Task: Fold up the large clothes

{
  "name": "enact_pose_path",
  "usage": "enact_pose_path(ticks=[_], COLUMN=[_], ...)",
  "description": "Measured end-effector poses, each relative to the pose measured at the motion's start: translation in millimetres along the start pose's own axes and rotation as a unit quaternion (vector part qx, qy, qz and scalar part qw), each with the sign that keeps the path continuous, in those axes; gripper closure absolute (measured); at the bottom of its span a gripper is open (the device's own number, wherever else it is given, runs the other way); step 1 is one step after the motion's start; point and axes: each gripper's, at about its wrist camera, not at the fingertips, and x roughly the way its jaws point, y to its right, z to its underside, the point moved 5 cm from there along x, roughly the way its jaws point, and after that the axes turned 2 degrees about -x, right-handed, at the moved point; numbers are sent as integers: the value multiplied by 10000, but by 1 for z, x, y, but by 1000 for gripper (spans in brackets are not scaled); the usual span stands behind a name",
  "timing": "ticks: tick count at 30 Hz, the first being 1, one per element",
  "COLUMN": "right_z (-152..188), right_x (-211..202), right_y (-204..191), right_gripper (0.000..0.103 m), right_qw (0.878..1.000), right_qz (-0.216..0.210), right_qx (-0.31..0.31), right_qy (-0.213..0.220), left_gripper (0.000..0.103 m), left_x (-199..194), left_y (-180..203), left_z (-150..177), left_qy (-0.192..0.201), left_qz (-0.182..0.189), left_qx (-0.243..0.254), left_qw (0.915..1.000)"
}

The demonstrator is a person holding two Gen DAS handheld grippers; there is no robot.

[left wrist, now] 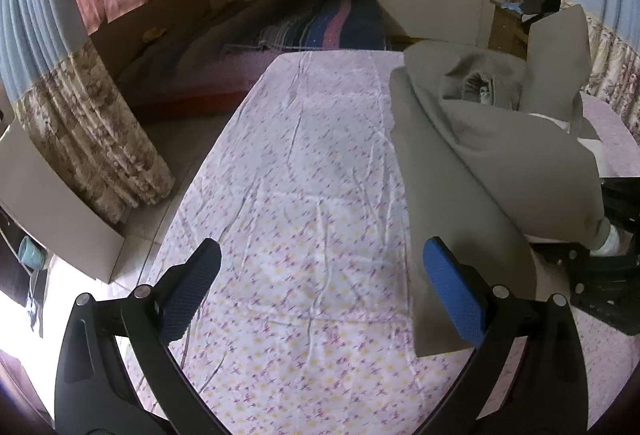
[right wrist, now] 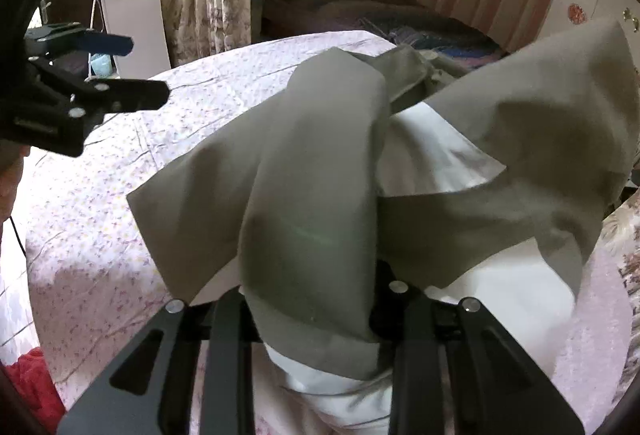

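left gripper (left wrist: 322,289) wide apart, nothing held, above floral bed sheet (left wrist: 304,171). right gripper (right wrist: 316,319) clamped on grey garment (right wrist: 312,195), white lining (right wrist: 424,151) showing.

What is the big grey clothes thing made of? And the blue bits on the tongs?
The grey garment looks like smooth matte woven cloth with a white lining; it drapes in soft folds. The blue pads on the left tongs look like rubbery, dimpled grip material.
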Motion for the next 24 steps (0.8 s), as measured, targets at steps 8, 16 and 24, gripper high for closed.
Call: enact_pose_path(ticks=[8,16,24], right_z=[-10,-3,39], right_x=[-52,-140,-182], right_y=[-5,7,83], right_gripper=[32,26,18], right_qw=[9995,9926,9659], right_qz=[-62,-136,195], right_qx=[112,396,1812], right_qy=[300,1143,1838], left_gripper=[3,3,3], left_x=[-7,-14,-39], left_y=[-1,5,27], left_z=[-4,-10,-22], left_qy=[122,219,487], left_qz=[107,186,571], left_qx=[-47,38,170], left_qw=[9999,9996,9970])
